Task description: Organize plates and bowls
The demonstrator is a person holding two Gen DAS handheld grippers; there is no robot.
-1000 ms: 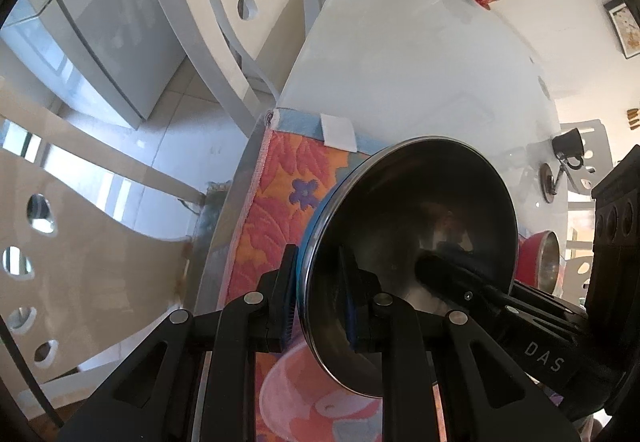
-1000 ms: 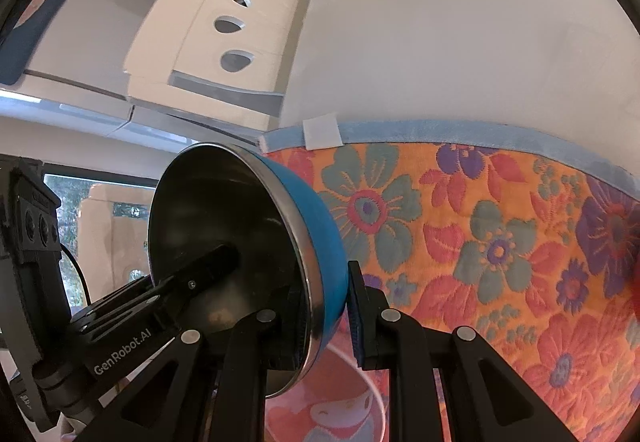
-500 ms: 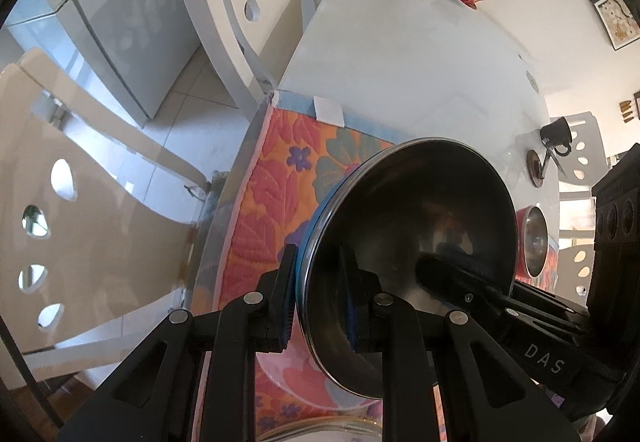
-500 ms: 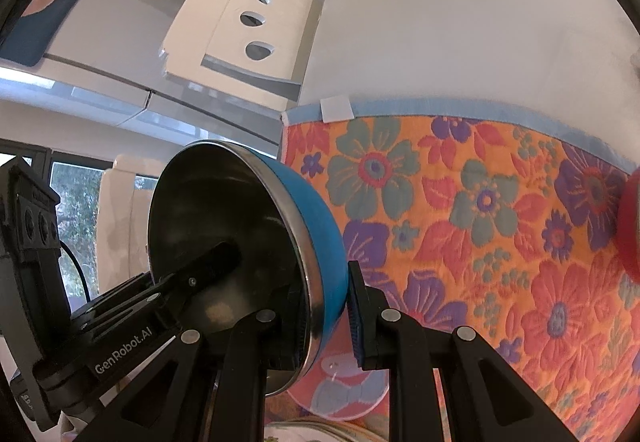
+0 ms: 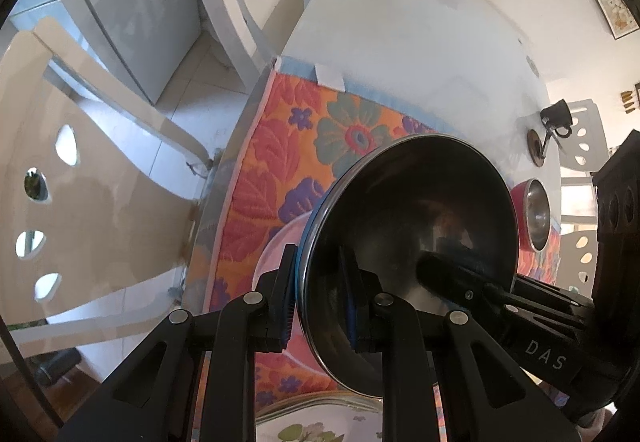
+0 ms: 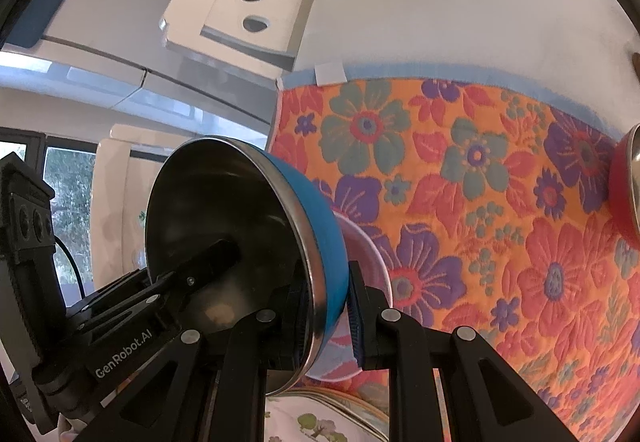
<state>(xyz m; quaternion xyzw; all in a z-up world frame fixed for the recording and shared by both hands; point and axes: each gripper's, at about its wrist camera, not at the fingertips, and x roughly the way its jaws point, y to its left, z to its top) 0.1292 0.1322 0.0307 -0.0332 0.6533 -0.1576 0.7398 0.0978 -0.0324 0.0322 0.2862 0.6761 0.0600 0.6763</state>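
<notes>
The blue steel bowl (image 5: 408, 242) was gripped on opposite rim edges by the left tongs (image 5: 318, 298) and right tongs (image 6: 330, 316), tilted above the pink plate (image 6: 368, 250) on the floral mat (image 6: 500, 201), the red bowl (image 5: 534, 213) lying well apart towards the right tongs' side.

Both tools (image 5: 318, 298) pinch the blue bowl's (image 5: 408, 226) rim

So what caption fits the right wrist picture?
Both tongs clamp a blue bowl's rim above a flowered mat.
</notes>
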